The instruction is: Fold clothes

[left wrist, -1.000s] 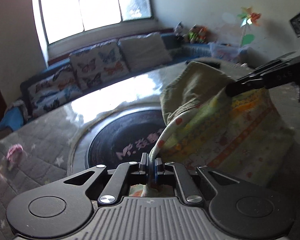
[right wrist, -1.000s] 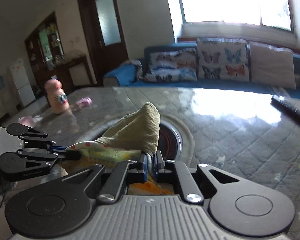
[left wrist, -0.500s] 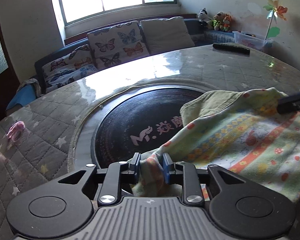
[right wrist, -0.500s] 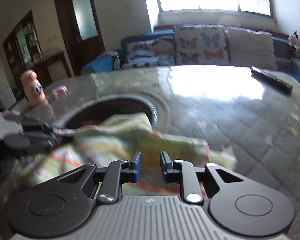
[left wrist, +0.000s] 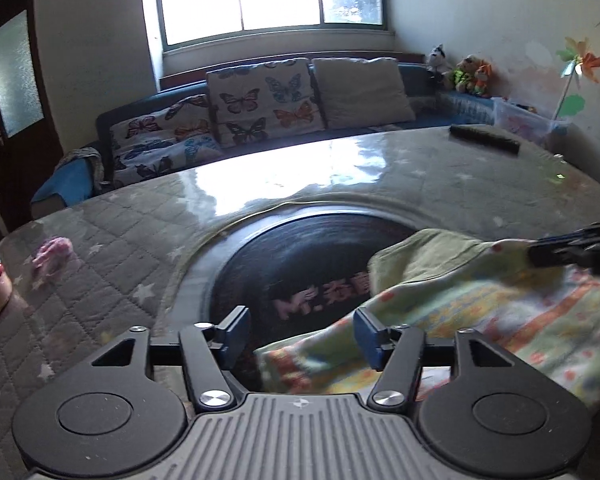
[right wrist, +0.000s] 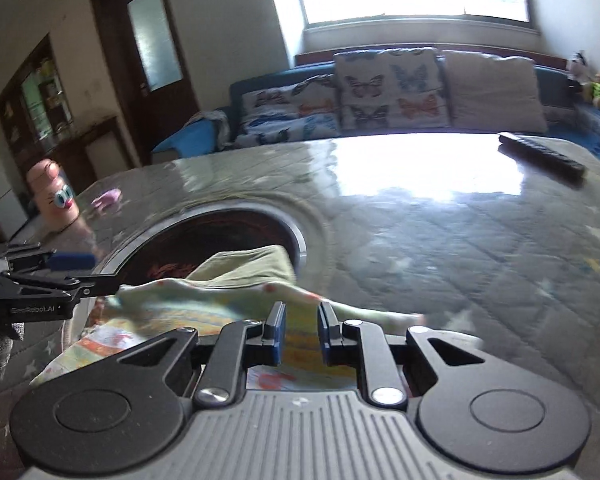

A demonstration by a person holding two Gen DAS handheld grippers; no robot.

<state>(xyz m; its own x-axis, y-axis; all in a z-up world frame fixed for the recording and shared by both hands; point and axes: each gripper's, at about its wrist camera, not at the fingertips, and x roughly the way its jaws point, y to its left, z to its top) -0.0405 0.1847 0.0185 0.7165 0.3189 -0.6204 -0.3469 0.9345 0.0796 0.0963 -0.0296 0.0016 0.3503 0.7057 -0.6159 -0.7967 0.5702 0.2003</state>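
Note:
A small garment (left wrist: 500, 320), olive on one side and printed with yellow and orange stripes and red dots on the other, lies slumped on the table. One corner of it sits between the wide-spread fingers of my left gripper (left wrist: 300, 326), whose jaws are opening with no pad pressing it. In the right wrist view the garment (right wrist: 220, 292) lies under my right gripper (right wrist: 302, 320). Its jaws are closing a little but stand apart, with nothing pinched between them. Each gripper shows in the other's view: the left gripper (right wrist: 88, 270) at the left edge, the right gripper (left wrist: 534, 250) at the right edge.
The table (left wrist: 112, 264) has a quilted grey star-print cover and a round black inset (left wrist: 300, 264) with lettering, partly under the garment. A dark remote (left wrist: 484, 138) lies at the far right, a pink scrap (left wrist: 52, 252) and a pink figure (right wrist: 54, 196) at the left. A cushioned sofa (left wrist: 260, 108) runs behind.
The garment went from hanging between both grippers to lying on the table. My left jaws, shut on its corner before, have spread wide. My right jaws have parted and let go of its edge.

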